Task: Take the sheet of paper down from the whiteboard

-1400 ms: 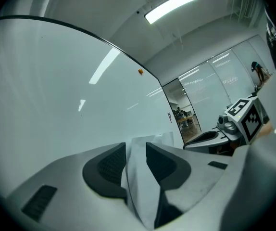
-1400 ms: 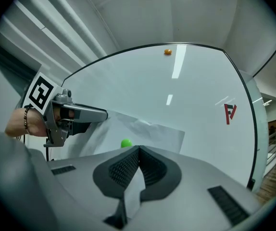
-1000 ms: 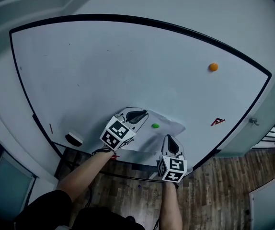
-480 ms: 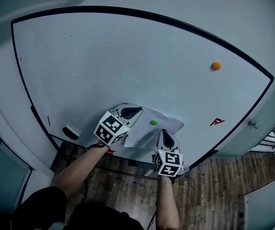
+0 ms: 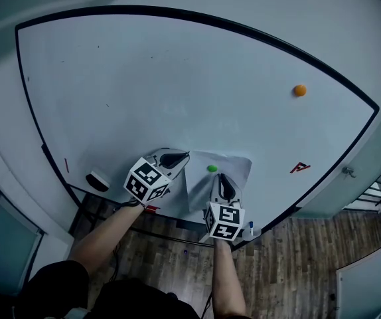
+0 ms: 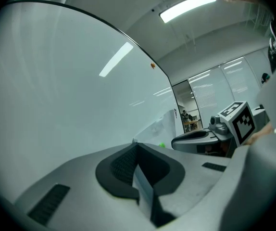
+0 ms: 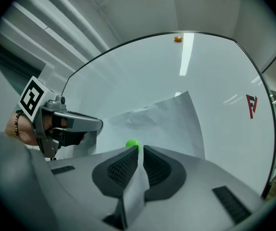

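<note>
- whiteboard (image 5: 177,78): fills most of the head view; the sheet of paper (image 5: 235,168) is found low on it, at lower centre of frame
- sheet of paper: judged very light, limp and easily torn; creases are seen near its top in the right gripper view; best taken by the edges and slid along the board out from under the magnet, not yanked outward
- left gripper (image 5: 176,158): jaws closed flat on the sheet's left edge; a thin strip of paper is seen between the pads
- right gripper (image 5: 222,181): jaws pressed together on the sheet's lower edge, just below the magnet; paper is seen pinched between the pads
- green magnet (image 5: 212,169): sits on the sheet's upper left part; judged to be the only thing pinning it
- containers: none seen in any view
</note>
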The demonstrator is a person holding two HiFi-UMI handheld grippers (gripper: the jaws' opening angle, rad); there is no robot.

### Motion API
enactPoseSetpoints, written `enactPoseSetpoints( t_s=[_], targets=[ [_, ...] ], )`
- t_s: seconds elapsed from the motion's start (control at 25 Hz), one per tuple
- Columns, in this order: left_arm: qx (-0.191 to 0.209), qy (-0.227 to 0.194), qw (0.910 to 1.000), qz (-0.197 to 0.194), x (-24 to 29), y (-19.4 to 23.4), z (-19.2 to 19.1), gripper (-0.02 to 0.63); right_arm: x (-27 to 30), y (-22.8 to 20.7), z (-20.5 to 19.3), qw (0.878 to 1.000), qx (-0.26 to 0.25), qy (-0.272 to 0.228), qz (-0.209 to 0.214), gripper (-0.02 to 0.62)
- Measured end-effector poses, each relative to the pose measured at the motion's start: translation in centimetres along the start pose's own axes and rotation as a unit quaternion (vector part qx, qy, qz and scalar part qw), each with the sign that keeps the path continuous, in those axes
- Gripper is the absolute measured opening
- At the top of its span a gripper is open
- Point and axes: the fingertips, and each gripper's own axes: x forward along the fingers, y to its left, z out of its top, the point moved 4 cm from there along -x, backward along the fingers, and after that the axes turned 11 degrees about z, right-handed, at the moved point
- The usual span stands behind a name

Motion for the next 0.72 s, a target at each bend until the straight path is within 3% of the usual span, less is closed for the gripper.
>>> enactPoseSetpoints(
  t_s=[0.12,0.24,0.72],
  targets=[
    [-0.004,0.001,1.0,-0.008,-0.2,-0.1,-0.4,0.021,0.7,0.4,-0.2,1.0,-0.003,0.007,-0.002,0.041],
    [-0.005,0.004,0.9999,-0.016,-0.4,-0.2,-0.9,0.021,1.4,0.7,-0.4,1.0,-0.001,0.014,-0.002,0.096],
    [-0.016,0.009,0.9986,-0.049,-0.9,-0.7,-2.4,0.021,2.8,1.5,-0.4,0.998,-0.031,0.02,-0.056,0.14]
  ],
)
